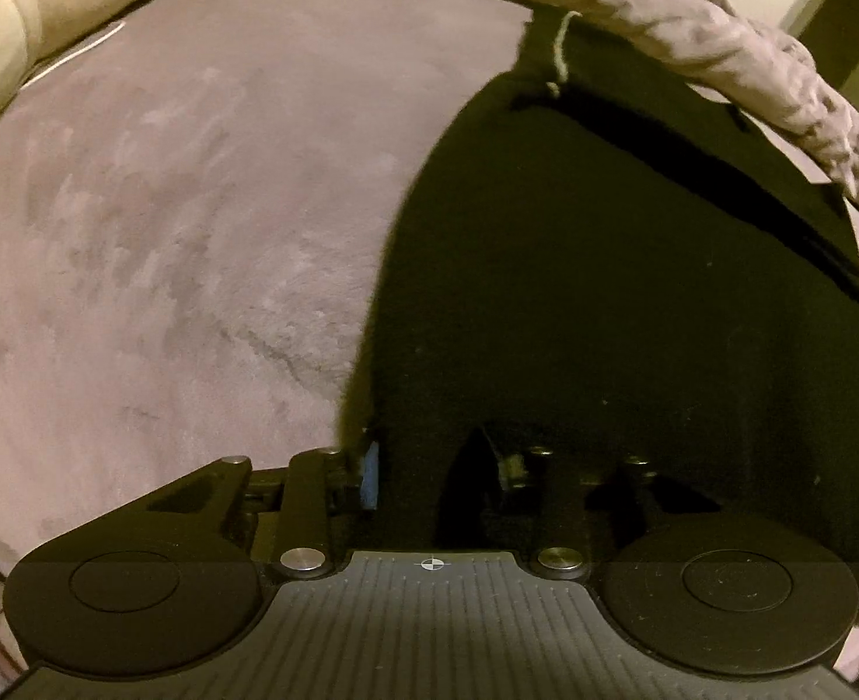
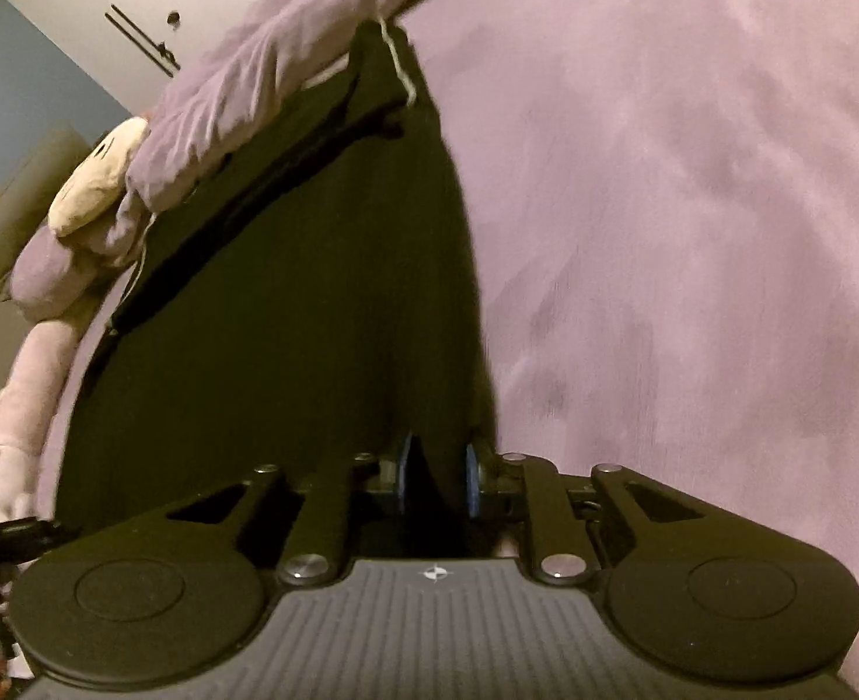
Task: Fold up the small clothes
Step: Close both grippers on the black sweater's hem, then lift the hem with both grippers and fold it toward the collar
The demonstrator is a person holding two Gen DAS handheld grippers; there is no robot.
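Observation:
A black garment with a white drawstring lies spread on a mauve plush blanket. My left gripper is shut on the garment's near left corner, and cloth hides the right finger. In the right wrist view the same black garment runs away from me with its drawstring at the far end. My right gripper is shut on the garment's near right corner, with a fold of black cloth pinched between the blue pads.
A crumpled mauve duvet borders the far edge of the garment, also seen in the right wrist view. A cream pillow lies at the far left. Plush toys sit at the left. Cupboard doors stand behind.

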